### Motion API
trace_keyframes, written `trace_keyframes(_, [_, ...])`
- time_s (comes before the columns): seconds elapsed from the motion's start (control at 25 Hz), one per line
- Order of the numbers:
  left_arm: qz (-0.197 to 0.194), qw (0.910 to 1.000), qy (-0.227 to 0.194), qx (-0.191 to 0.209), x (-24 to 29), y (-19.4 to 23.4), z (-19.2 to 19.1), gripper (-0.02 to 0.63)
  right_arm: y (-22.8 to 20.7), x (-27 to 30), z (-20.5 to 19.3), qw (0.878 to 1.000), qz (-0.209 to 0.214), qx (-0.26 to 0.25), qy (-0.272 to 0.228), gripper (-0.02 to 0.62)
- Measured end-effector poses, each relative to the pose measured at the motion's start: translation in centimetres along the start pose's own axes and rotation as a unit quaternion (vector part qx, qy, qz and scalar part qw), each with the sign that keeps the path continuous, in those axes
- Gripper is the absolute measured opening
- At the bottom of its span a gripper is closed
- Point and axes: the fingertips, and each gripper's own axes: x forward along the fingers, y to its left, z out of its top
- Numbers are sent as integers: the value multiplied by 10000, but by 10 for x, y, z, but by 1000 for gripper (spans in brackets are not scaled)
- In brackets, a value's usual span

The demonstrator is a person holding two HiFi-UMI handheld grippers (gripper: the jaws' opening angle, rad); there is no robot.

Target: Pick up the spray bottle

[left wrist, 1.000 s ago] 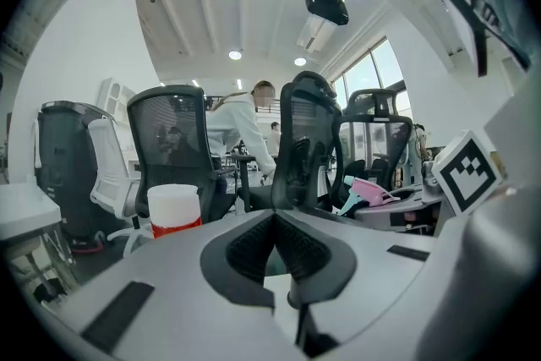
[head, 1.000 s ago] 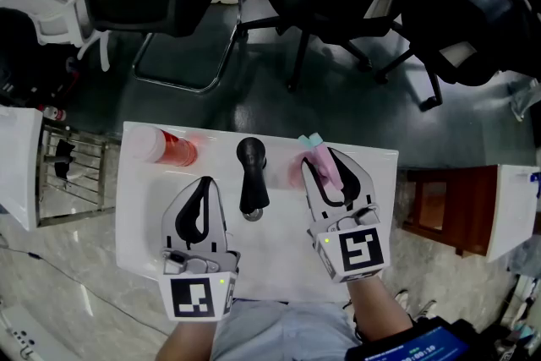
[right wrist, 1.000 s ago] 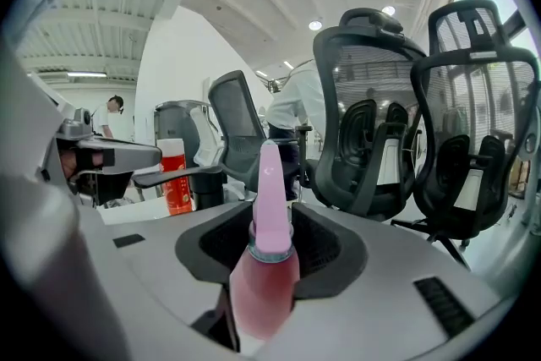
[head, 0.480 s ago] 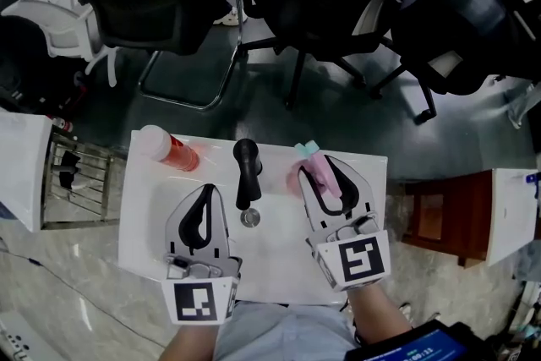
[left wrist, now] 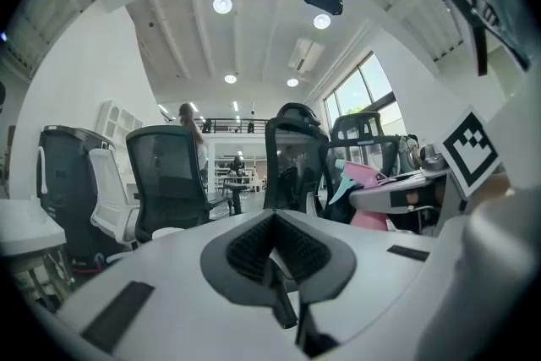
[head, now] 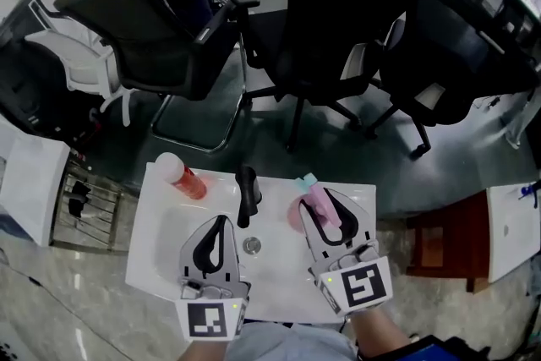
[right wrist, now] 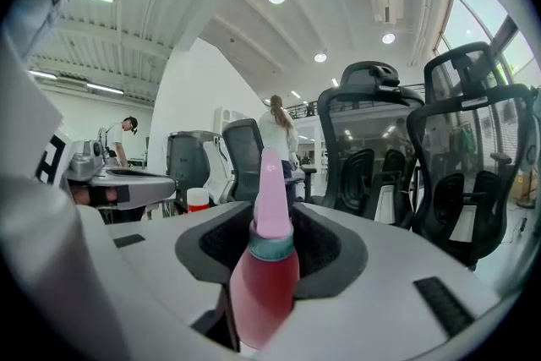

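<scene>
One pink, teal-collared spray bottle (right wrist: 265, 287)

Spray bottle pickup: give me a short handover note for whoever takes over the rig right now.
Right gripper: shut on the pink spray bottle, nozzle pointing away from the person.
Left gripper: shut, empty, beside the right one over the white table.
Also on the table: a red bottle with a white cap and a black object.
Done: bottle gripped.
Left: check that the bottle is clear of the table, which the views do not settle.
</scene>
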Motion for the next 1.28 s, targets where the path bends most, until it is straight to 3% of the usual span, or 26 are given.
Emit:
trace_keyframes(0.24, [18, 9995, -172, 280, -18, -11, 19, 15, 11, -29, 22, 9996, 85, -95, -245, 155])
trace_keyframes(0.56, [35, 9987, -405, 319, -39, -26, 39, 15, 24, -60, 35, 9989, 138, -180, -422, 155])
trace_keyframes(1.08, [10, 9988, -453, 201, -48, -42, 46, 15, 23, -75, 37, 9983, 148, -215, -522, 152])
trace_keyframes(1.28, [21, 9986, -356, 386, -47, -43, 44, 15, 20, -77, 37, 9983, 130, -207, -522, 152])
